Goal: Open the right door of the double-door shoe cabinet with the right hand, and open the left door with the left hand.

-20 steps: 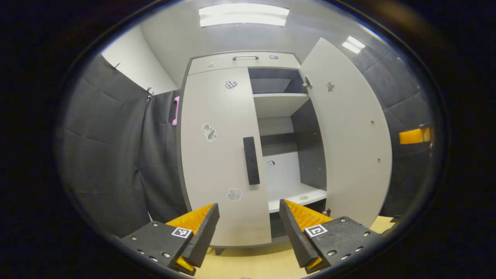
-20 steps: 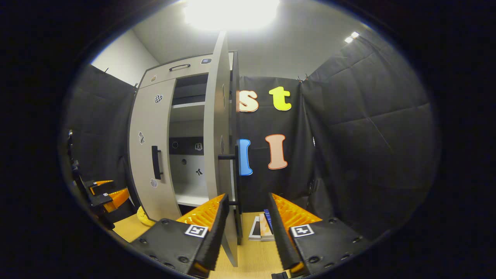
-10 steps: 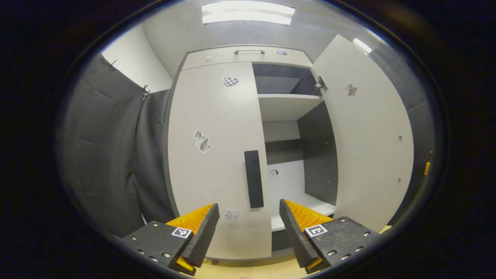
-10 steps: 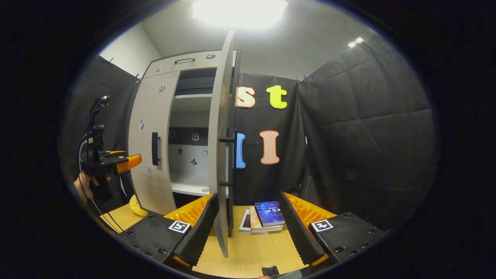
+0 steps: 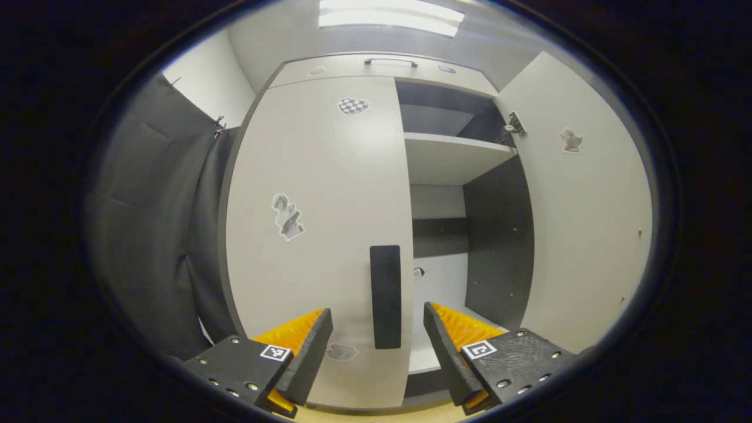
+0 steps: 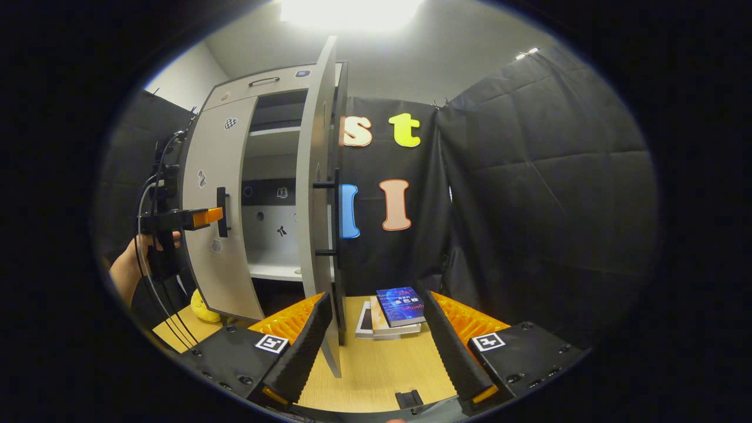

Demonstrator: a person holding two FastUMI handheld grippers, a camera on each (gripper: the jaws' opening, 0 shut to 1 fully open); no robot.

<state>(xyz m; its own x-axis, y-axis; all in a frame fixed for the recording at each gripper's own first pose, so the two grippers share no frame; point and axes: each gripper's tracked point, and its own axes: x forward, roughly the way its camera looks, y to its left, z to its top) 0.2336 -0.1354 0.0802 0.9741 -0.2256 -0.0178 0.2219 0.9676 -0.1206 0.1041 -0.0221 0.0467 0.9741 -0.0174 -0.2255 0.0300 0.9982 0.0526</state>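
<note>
Grey booth cabinet: right door (image 6: 317, 176) swung open, left door (image 5: 317, 223) closed.

Black quilted cloth (image 6: 546, 194) hangs as the booth's wall on the right and behind, pinned at its top edge; more of it (image 5: 153, 235) drapes on the left. Above the cloth a plain white wall (image 5: 202, 88) meets a pale ceiling (image 6: 446, 53), where a bright light panel (image 5: 390, 16) glows. The floor (image 6: 382, 370) is light wood.
</note>
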